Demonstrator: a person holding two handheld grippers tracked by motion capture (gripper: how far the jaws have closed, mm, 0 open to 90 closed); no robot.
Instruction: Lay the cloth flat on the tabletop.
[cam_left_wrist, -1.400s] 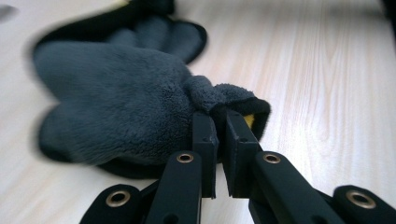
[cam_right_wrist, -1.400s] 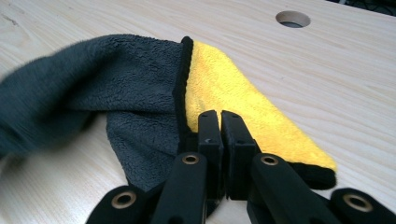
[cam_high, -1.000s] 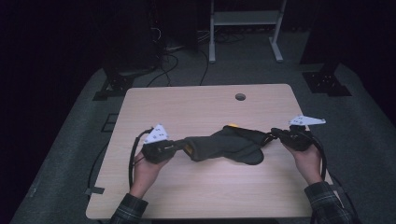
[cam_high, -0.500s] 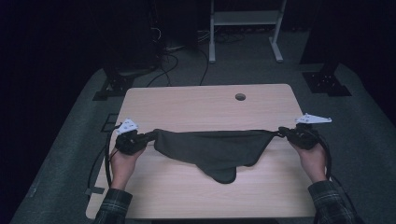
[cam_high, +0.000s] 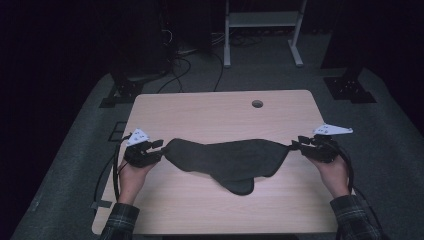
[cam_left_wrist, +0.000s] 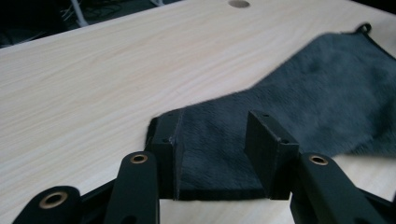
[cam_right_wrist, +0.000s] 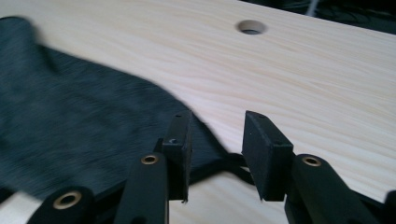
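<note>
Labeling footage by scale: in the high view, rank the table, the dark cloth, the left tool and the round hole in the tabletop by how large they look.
1. table
2. dark cloth
3. left tool
4. round hole

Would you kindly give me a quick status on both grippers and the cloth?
Left gripper open, cloth corner between its jaws. Right gripper open at the opposite corner. Dark grey cloth spread along the table. Nothing in the way.
</note>
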